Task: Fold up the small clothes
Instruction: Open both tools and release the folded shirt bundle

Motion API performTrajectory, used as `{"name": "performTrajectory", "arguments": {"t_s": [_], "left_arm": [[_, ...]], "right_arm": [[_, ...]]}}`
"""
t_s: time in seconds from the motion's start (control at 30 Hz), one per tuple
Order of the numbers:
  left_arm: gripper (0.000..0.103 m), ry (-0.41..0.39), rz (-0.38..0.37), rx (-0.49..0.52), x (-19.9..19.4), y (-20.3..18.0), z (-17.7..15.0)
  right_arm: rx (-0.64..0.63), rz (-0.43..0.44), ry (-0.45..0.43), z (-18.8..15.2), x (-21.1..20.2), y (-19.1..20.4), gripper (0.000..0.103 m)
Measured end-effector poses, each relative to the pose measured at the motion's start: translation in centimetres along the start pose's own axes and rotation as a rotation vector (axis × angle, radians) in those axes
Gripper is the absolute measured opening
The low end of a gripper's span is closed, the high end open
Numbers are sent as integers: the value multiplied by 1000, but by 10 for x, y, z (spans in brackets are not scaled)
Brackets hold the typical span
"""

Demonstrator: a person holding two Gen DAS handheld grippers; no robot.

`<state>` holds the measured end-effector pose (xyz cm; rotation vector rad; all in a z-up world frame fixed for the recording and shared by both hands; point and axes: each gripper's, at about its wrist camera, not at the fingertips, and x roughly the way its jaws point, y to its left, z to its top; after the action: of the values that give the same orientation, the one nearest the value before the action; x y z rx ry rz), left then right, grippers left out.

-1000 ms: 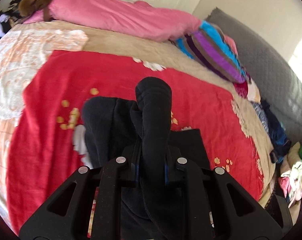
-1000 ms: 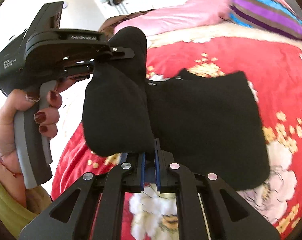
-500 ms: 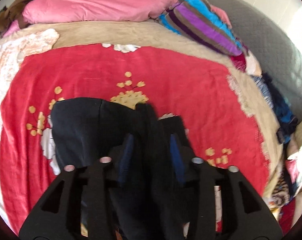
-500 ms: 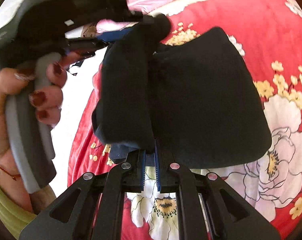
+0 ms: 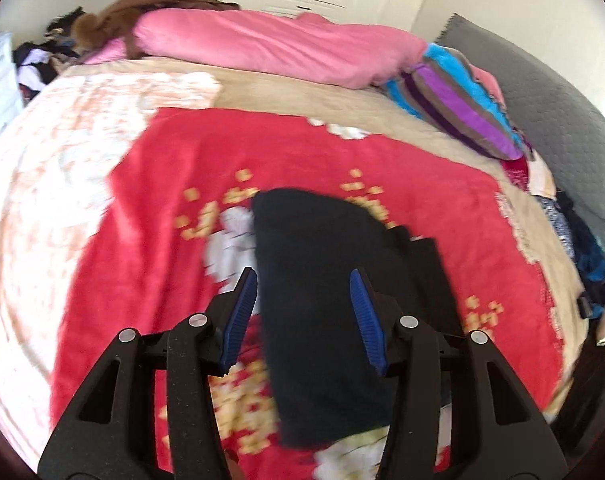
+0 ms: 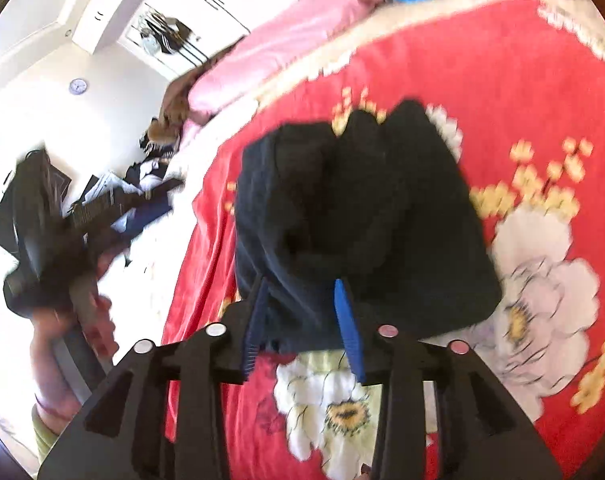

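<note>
A black garment [image 5: 322, 300] lies folded on the red flowered blanket [image 5: 142, 240]. My left gripper [image 5: 302, 273] hovers just above its near part, jaws opening, blue pads clear of the cloth on both sides. In the right wrist view the same garment [image 6: 362, 208] is a rumpled, doubled heap. My right gripper [image 6: 300, 282] is at its near edge, jaws opening; cloth sits between the pads without being pinched. The left gripper [image 6: 154, 200] shows blurred at the far left, off the garment, held by a hand [image 6: 98, 312].
A pink duvet [image 5: 282, 48] and a striped pillow [image 5: 462, 108] lie along the far side of the bed. A grey padded headboard [image 5: 550, 104] stands at the right, with loose clothes [image 5: 582, 248] beside it. White wardrobes fill the back wall.
Both grippers held the black garment up a second ago. They brought its raised part down onto the rest and let go. The left gripper has pulled back and away to the left.
</note>
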<state>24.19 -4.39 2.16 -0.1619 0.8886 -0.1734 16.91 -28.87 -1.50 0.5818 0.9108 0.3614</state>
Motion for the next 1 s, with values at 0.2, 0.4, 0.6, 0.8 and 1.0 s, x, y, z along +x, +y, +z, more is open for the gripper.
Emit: {"name": "performTrajectory", "arguments": {"t_s": [0.2, 0.4, 0.6, 0.8, 1.0], "left_arm": [[44, -24, 50, -2, -8, 19, -27], [49, -12, 43, 56, 5, 19, -35], [49, 32, 8, 98, 30, 10, -44], [50, 70, -36, 169, 52, -14, -56], [60, 74, -44, 226, 58, -29, -67]], "right_arm": [[-129, -72, -68, 13, -7, 3, 50], [-144, -53, -43, 31, 8, 0, 61], [-159, -22, -19, 58, 26, 0, 64], [-119, -1, 74, 69, 69, -7, 64], [-118, 49, 122, 70, 97, -7, 64]]}}
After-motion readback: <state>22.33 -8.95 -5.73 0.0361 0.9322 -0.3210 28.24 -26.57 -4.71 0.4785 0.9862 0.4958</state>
